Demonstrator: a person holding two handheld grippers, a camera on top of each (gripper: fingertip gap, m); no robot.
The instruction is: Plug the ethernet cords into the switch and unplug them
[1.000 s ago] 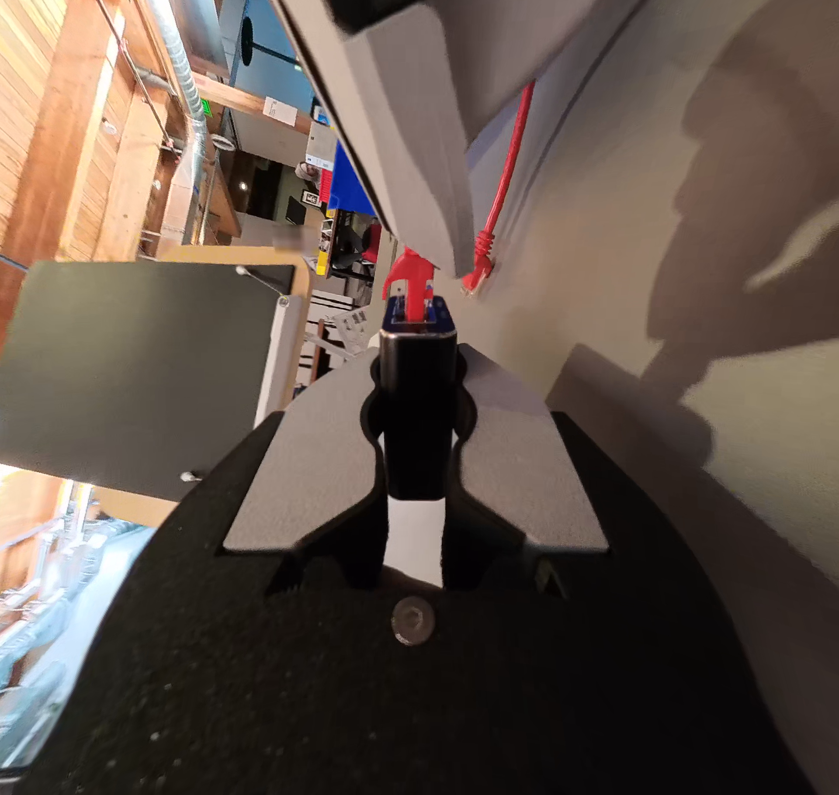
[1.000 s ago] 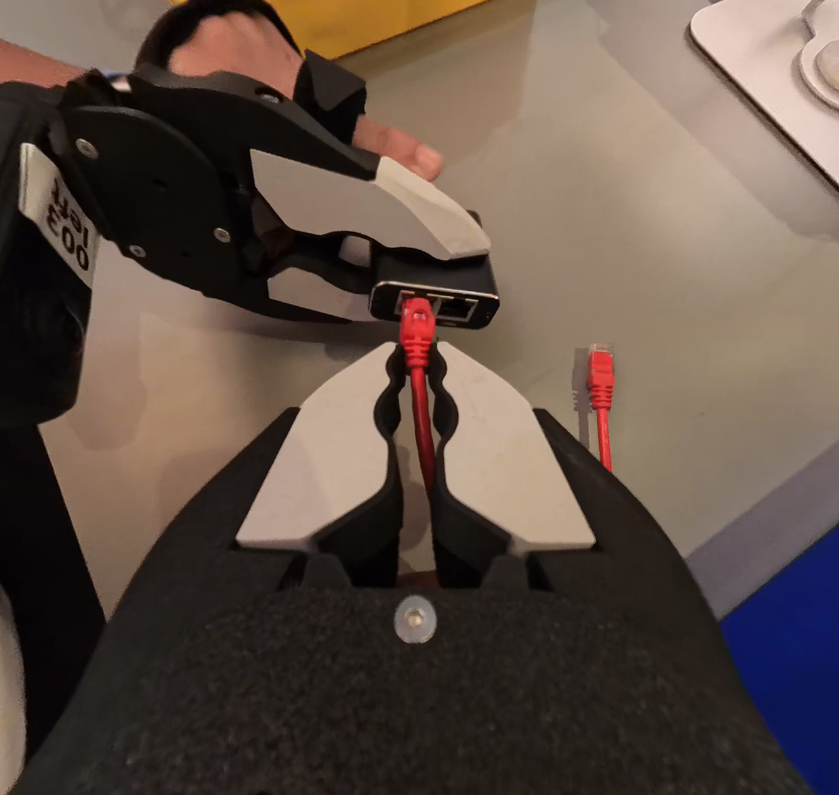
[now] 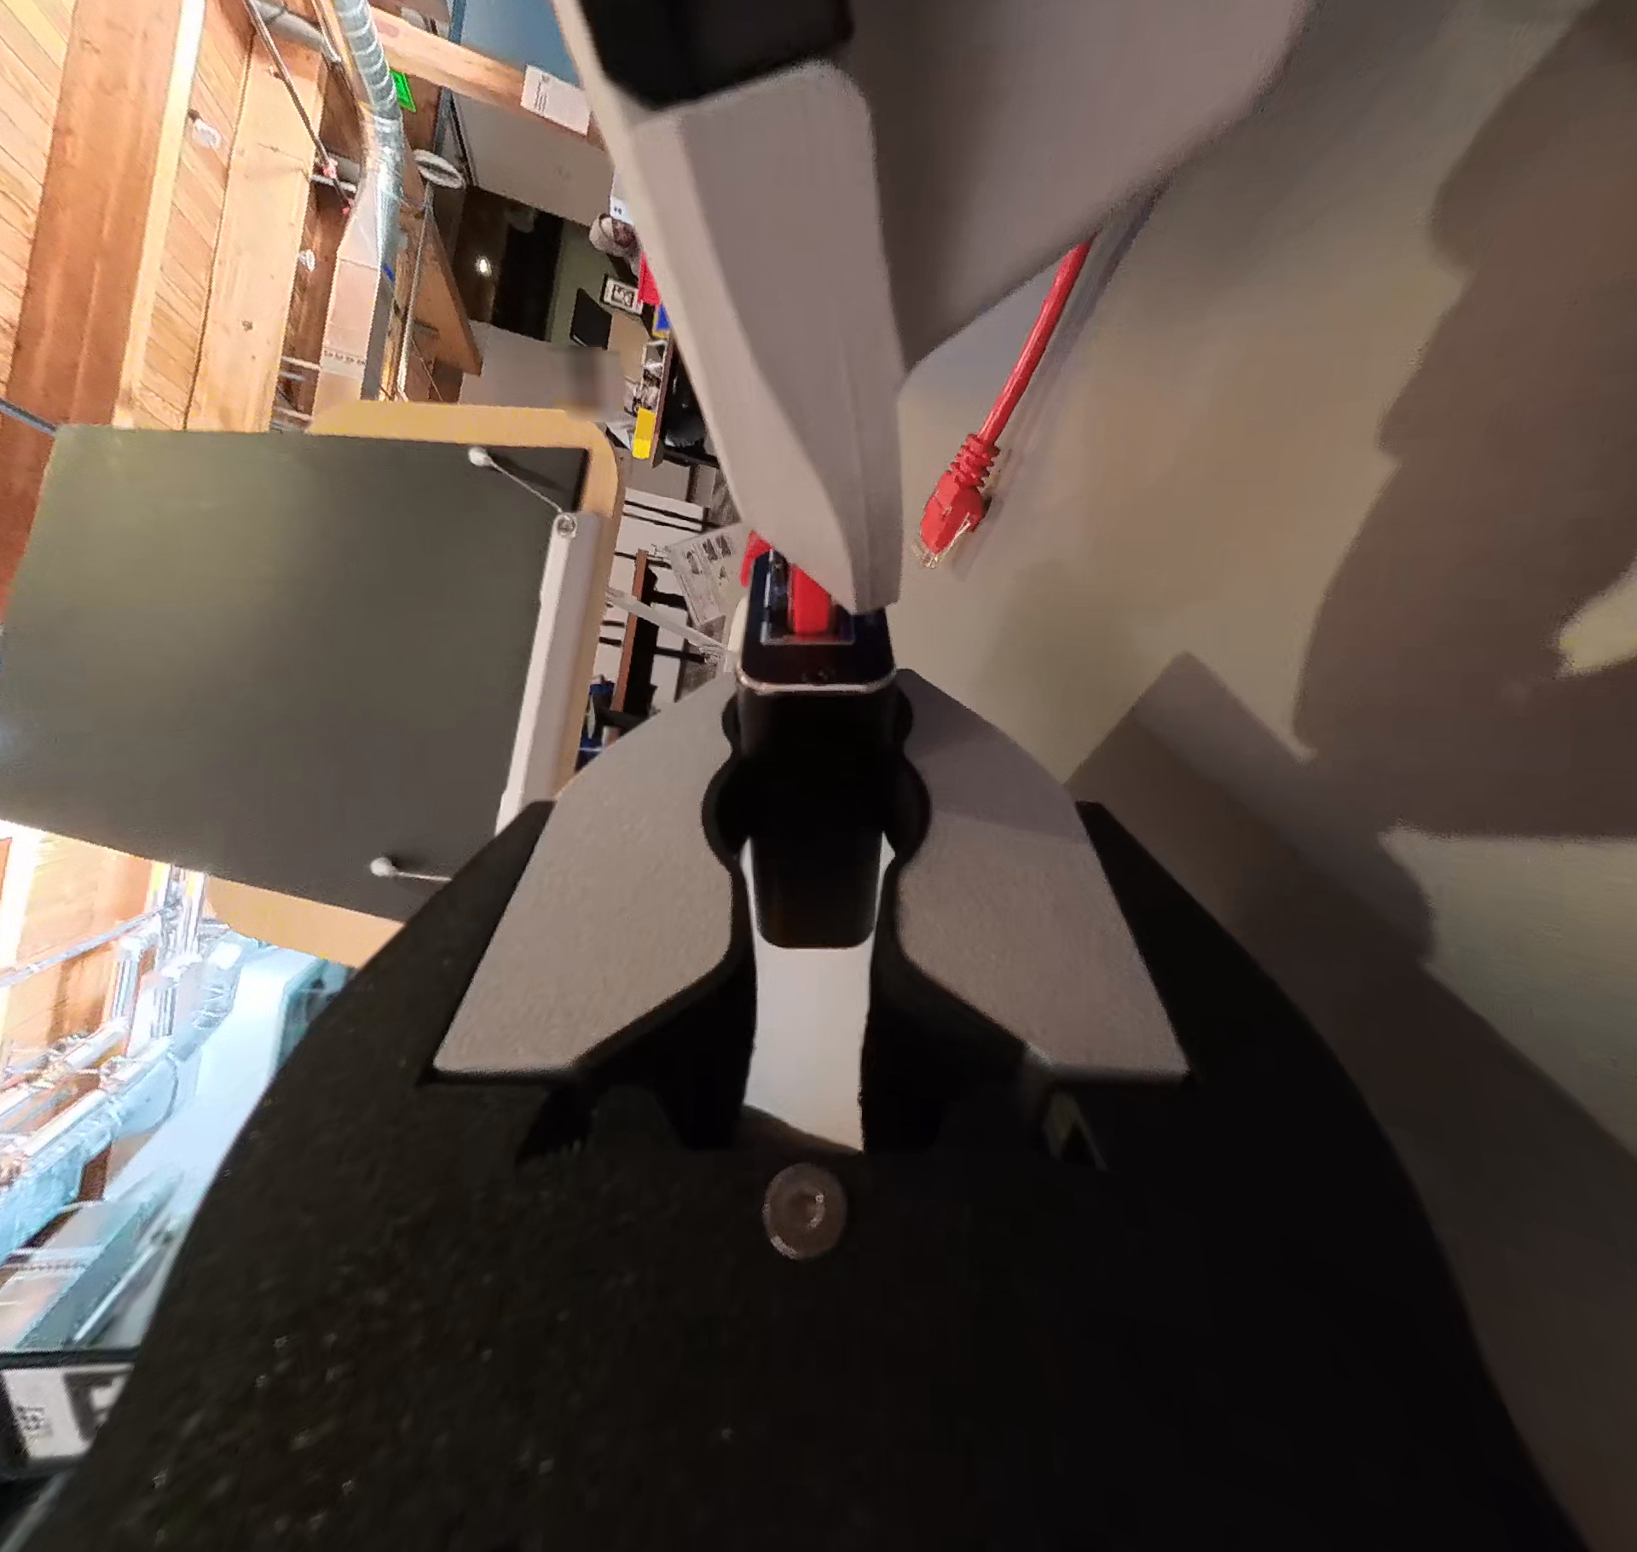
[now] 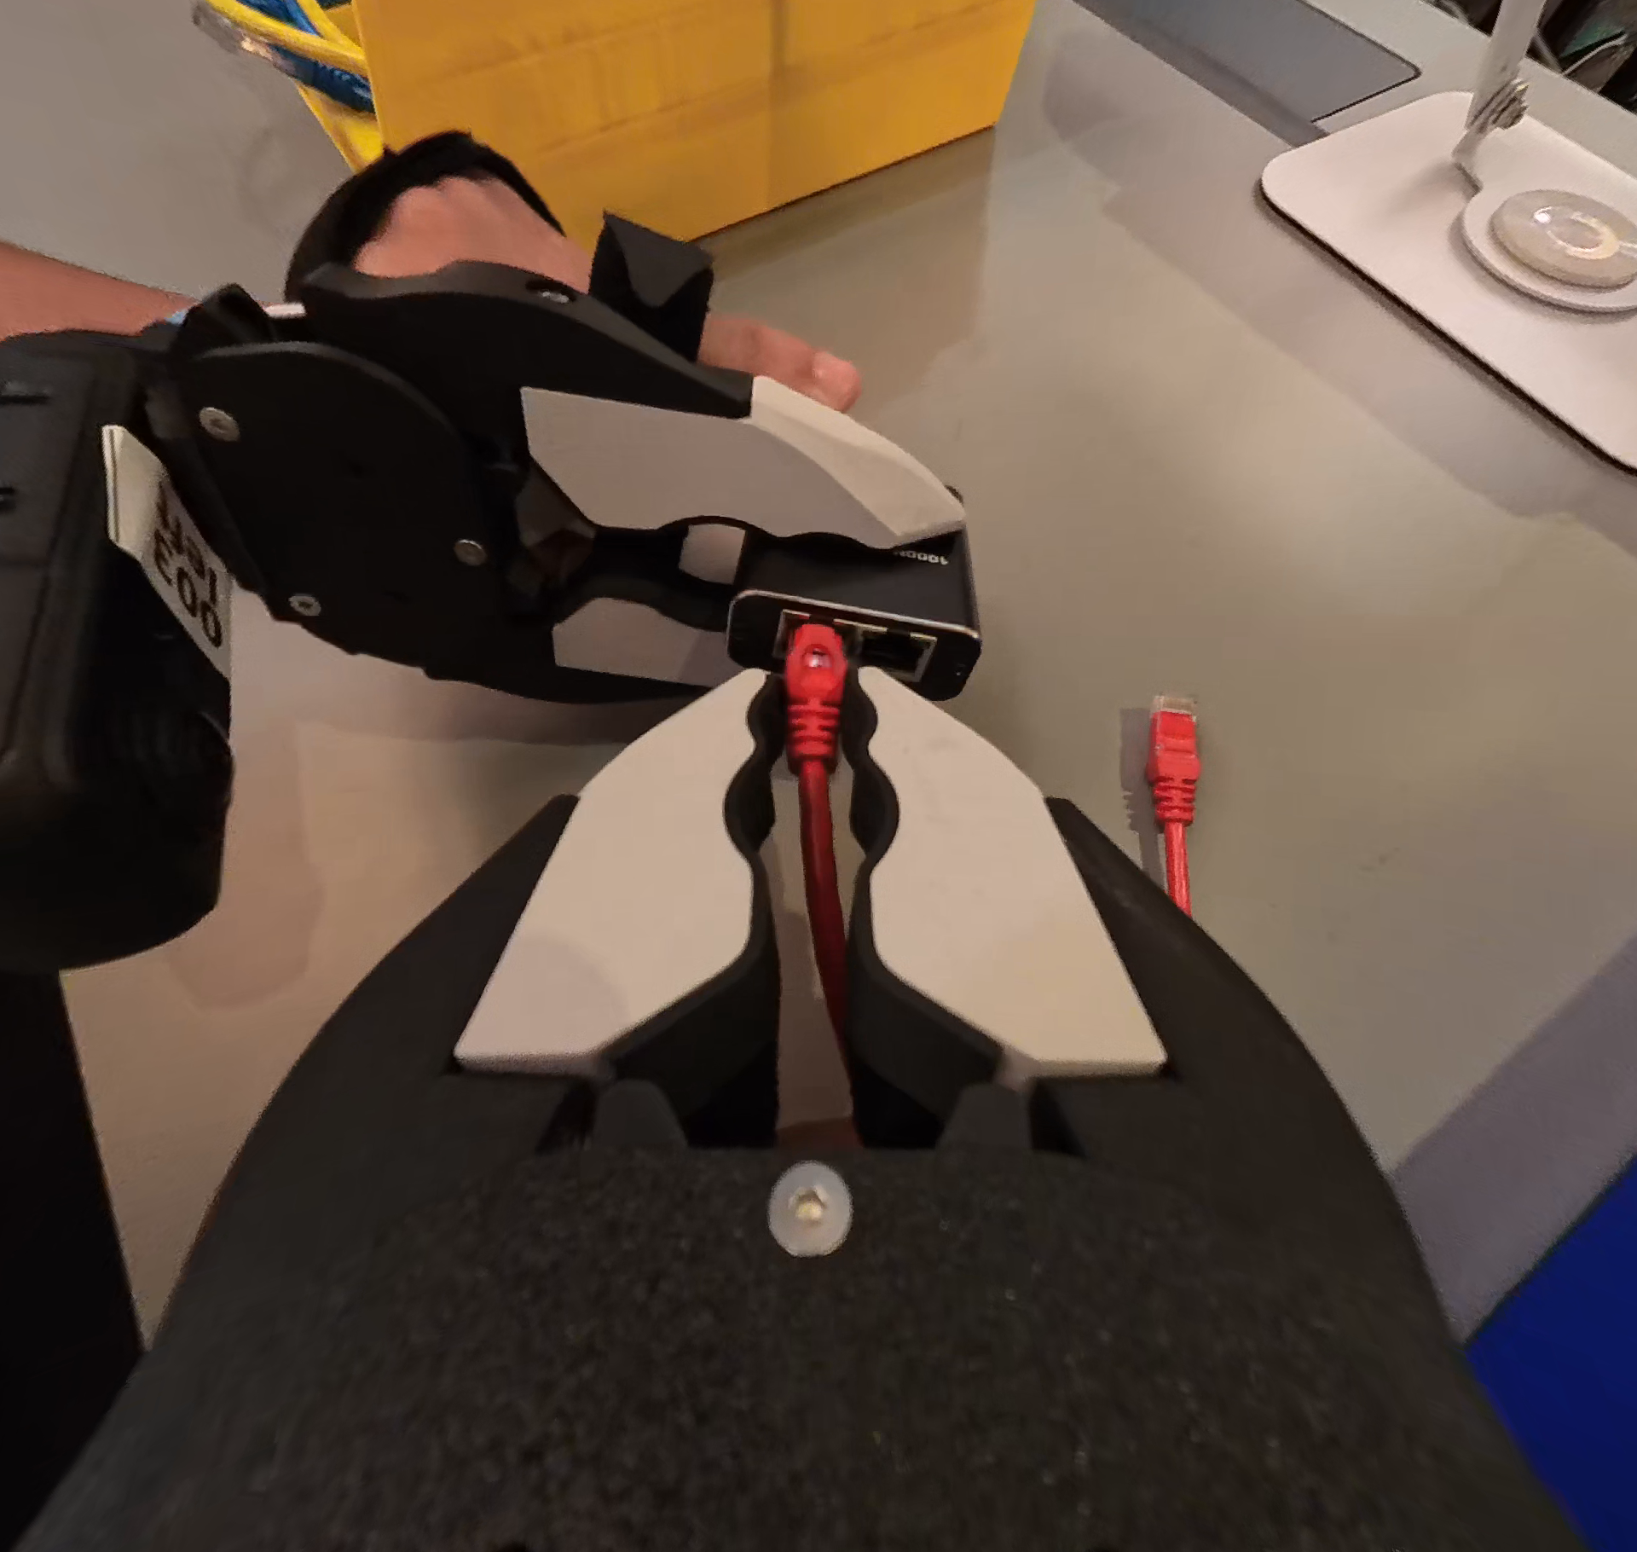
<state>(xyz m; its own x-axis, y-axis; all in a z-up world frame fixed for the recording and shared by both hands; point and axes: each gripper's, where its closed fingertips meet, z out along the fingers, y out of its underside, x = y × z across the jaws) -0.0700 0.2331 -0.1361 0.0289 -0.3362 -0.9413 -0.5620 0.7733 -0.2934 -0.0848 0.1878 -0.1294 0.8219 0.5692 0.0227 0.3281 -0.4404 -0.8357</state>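
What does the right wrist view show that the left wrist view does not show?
Only the right wrist view: the yellow box, the switch's empty second port, and the person's hand holding the left gripper.
Only the left wrist view: a dark board and wooden walls behind.
Both: the black switch, the plugged red cord, the loose red cord, the grey table.
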